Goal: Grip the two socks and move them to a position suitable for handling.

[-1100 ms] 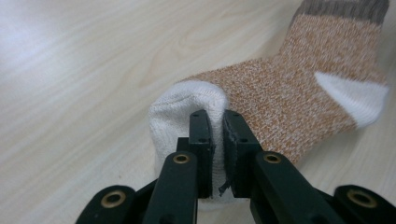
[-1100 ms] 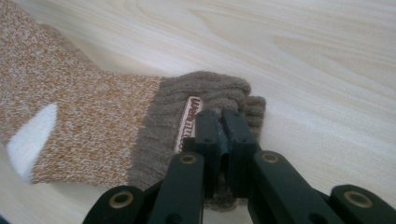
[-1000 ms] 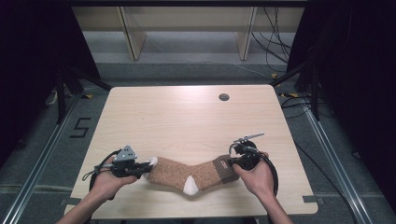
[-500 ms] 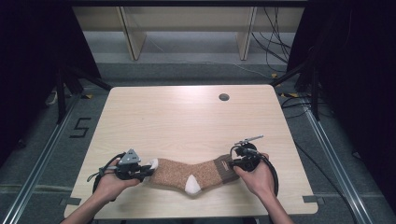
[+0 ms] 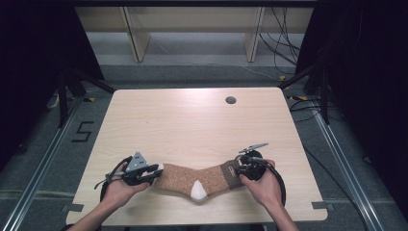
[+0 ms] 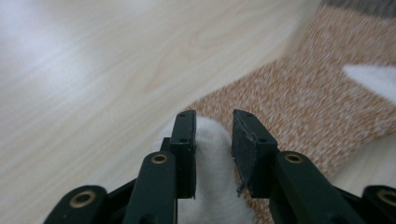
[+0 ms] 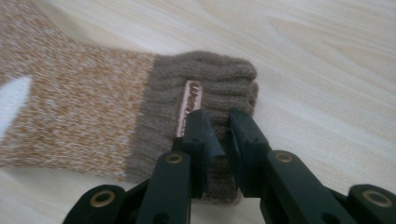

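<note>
A mottled orange-brown knitted sock with a white toe, a white heel patch and a dark brown ribbed cuff [image 5: 197,179] lies flat along the near edge of the pale wooden surface [image 5: 192,125], bent at the heel, toe toward the person's left and cuff toward the right. The left hand-held gripper [image 5: 155,171] has its black jaws closed on the white toe; in the left gripper view the toe [image 6: 212,154] bulges up between the two pads, pinched. The right hand-held gripper [image 5: 236,168] is clamped on the brown cuff; in the right gripper view the jaws bite the cuff's edge [image 7: 217,135] just beside a narrow pinkish label [image 7: 189,105] sewn along the ribbing.

A small round dark hole [image 5: 231,100] sits in the surface near its far right corner, well apart from the sock. Nothing else lies between the two hands. Beyond the surface stand pale wooden shelf uprights [image 5: 139,36] and a tangle of black cables [image 5: 284,38] on the grey floor; a painted "5" [image 5: 82,131] marks the floor at the left, beside a metal rail [image 5: 45,159].

The left hand [image 5: 120,190] and the right hand [image 5: 262,185] cover most of each gripper body, and the forearms are cut off at the bottom of the high view. The label's lettering is too blurred to read. The dark areas at both sides of the room cannot be made out.
</note>
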`<state>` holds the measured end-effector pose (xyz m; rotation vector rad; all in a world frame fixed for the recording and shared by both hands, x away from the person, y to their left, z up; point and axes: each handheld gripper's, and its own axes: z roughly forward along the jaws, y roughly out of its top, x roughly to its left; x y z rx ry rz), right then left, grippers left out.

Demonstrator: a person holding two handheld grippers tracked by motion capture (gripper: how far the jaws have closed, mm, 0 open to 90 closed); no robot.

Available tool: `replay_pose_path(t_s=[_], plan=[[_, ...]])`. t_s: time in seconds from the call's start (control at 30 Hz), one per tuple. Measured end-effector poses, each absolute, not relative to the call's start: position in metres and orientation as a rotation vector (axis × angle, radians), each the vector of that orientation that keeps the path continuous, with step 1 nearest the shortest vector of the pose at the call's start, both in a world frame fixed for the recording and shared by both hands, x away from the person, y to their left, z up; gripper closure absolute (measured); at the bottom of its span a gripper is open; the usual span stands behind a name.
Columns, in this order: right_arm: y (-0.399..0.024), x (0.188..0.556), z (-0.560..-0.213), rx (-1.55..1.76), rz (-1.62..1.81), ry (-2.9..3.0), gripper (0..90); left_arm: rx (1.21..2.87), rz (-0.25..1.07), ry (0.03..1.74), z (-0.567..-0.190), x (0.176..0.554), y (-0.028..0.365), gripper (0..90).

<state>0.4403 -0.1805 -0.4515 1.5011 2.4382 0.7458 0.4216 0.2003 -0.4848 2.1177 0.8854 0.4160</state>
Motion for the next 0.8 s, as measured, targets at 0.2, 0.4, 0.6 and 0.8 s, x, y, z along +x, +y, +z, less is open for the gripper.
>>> replay_pose_path(t_s=[0.2, 0.4, 0.6, 0.8], plan=[[-0.184, 0.442, -0.457, 1.500, 0.738, 2.452, 78.4, 2.131, 0.391, 0.931, -0.491, 0.424, 0.202, 69.4], [-0.186, 0.442, -0.460, 1.504, 0.776, 2.437, 77.9, 2.146, 0.379, 0.926, -0.491, 0.424, 0.204, 63.3], [-0.188, 0.441, -0.456, 1.544, 0.824, 2.446, 69.4, 2.012, 0.418, 0.992, -0.475, 0.419, 0.218, 41.0], [-0.187, 0.440, -0.449, 1.530, 0.884, 2.423, 59.4, 1.930, 0.433, 1.055, -0.469, 0.414, 0.236, 35.8]])
